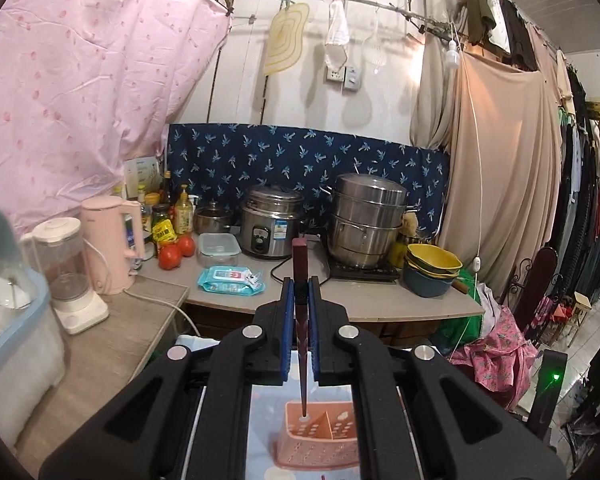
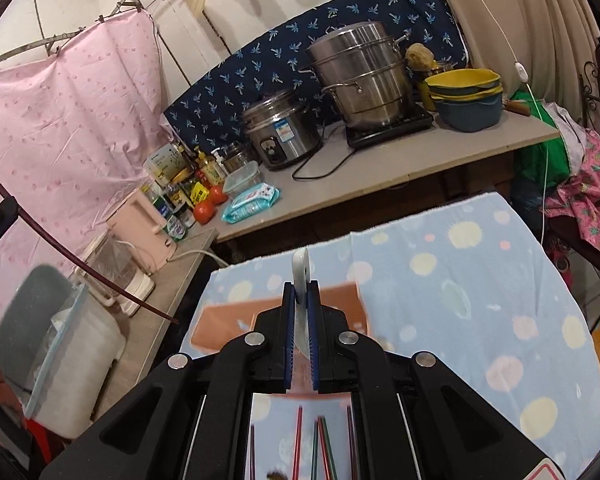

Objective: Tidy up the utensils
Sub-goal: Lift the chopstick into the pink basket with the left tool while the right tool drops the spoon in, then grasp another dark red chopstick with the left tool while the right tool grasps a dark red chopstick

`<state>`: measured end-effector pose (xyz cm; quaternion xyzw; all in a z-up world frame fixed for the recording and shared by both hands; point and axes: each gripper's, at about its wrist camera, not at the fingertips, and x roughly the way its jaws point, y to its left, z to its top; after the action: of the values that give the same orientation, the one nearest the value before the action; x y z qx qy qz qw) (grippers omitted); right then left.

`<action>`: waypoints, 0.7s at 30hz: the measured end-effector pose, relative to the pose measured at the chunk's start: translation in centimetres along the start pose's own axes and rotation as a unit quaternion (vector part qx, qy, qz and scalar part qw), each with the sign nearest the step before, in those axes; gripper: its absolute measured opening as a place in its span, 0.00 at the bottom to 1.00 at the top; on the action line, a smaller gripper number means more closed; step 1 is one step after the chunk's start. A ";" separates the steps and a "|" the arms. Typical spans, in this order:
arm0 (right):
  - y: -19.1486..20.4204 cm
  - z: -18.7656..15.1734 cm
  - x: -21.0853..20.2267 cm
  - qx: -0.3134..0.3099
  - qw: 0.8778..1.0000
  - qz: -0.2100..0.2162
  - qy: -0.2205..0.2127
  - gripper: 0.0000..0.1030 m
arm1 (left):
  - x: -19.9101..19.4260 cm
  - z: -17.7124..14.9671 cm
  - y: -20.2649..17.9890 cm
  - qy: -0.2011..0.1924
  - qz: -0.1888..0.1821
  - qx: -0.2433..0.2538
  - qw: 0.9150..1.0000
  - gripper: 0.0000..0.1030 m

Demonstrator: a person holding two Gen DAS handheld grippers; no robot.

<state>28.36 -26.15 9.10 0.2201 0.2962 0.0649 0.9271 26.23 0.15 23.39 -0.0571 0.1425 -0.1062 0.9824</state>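
My left gripper [image 1: 301, 292] is shut on a dark red chopstick [image 1: 300, 272] held upright, its tip down in a pink perforated utensil holder [image 1: 320, 436] just below the fingers. The same chopstick [image 2: 80, 260] and part of the left gripper show at the left of the right wrist view. My right gripper [image 2: 301, 296] is shut on a flat metal utensil handle [image 2: 301, 276] above the blue spotted tablecloth [image 2: 460, 280]. Several coloured chopsticks [image 2: 320, 448] lie on the cloth under the right gripper. A blurred brown-orange shape [image 2: 228, 324] lies on the cloth beyond the fingers.
A counter [image 1: 380, 300] behind holds a rice cooker [image 1: 270, 224], steel steamer pot [image 1: 366, 220], stacked bowls [image 1: 432, 268], wet wipes [image 1: 232, 280], tomatoes [image 1: 170, 256] and bottles. A pink kettle [image 1: 112, 240], blender [image 1: 66, 264] and blue dish bin [image 1: 4, 300] stand left. Clothes hang right.
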 end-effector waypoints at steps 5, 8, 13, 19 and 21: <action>-1.1 -0.5 3.5 0.005 0.999 -0.018 0.026 0.06 | 3.5 -2.4 0.0 0.036 -0.004 0.001 0.999 0.06; -1.7 -1.2 4.9 0.006 0.999 -0.027 0.043 0.06 | 4.9 -4.1 0.4 0.060 -0.001 0.001 0.998 0.07; -2.0 -2.2 6.0 -0.005 0.998 -0.043 0.051 0.11 | 6.5 -6.2 1.7 0.089 0.011 -0.010 0.996 0.07; -1.9 -2.8 3.4 -0.007 0.998 -0.058 0.020 0.29 | 5.5 -7.3 2.8 0.086 0.042 -0.021 0.995 0.46; -1.9 -3.3 2.4 -0.009 0.998 -0.060 0.017 0.31 | 4.7 -7.7 3.1 0.089 0.045 -0.018 0.995 0.47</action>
<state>28.33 -26.01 4.58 0.1926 0.3238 0.0151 0.9262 28.98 1.43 14.37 -0.0591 0.2339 -0.0641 0.9684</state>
